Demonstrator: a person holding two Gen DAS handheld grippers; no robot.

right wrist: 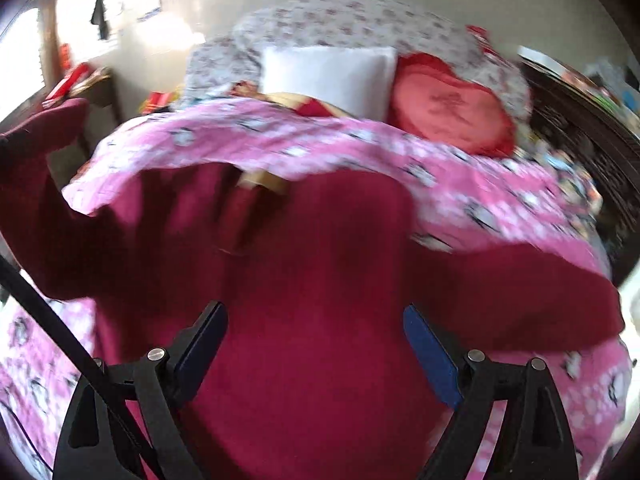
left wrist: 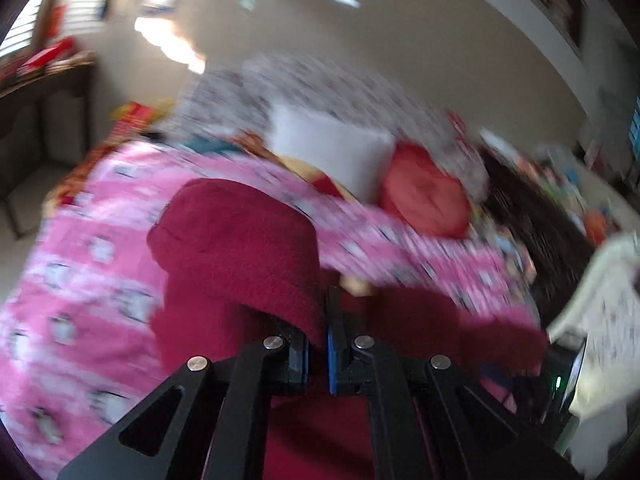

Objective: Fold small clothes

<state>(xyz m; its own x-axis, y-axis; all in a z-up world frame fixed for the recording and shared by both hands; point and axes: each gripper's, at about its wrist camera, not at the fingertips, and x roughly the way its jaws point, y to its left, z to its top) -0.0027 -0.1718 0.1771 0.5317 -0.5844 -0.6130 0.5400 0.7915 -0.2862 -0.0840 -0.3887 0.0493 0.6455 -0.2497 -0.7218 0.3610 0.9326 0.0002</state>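
Note:
A dark red fleece garment (left wrist: pixel 240 248) lies on a pink patterned blanket (left wrist: pixel 80 280) on a bed. My left gripper (left wrist: pixel 322 320) is shut on a fold of the garment and holds it raised; the cloth drapes over the left finger. In the right wrist view the same garment (right wrist: pixel 320 280) spreads across the blanket (right wrist: pixel 480 184), with one part lifted at the far left (right wrist: pixel 44 128). My right gripper (right wrist: pixel 316 344) is open just above the garment's middle, with blue pads (right wrist: pixel 432 352) on either side of the cloth. Both views are motion blurred.
At the head of the bed are a white pillow (right wrist: pixel 328 76), a red heart-shaped cushion (right wrist: pixel 448 108) and a grey floral quilt (right wrist: pixel 340 20). A dark headboard or shelf with clutter (right wrist: pixel 592 120) stands at right. A wooden desk (left wrist: pixel 44 76) stands at left.

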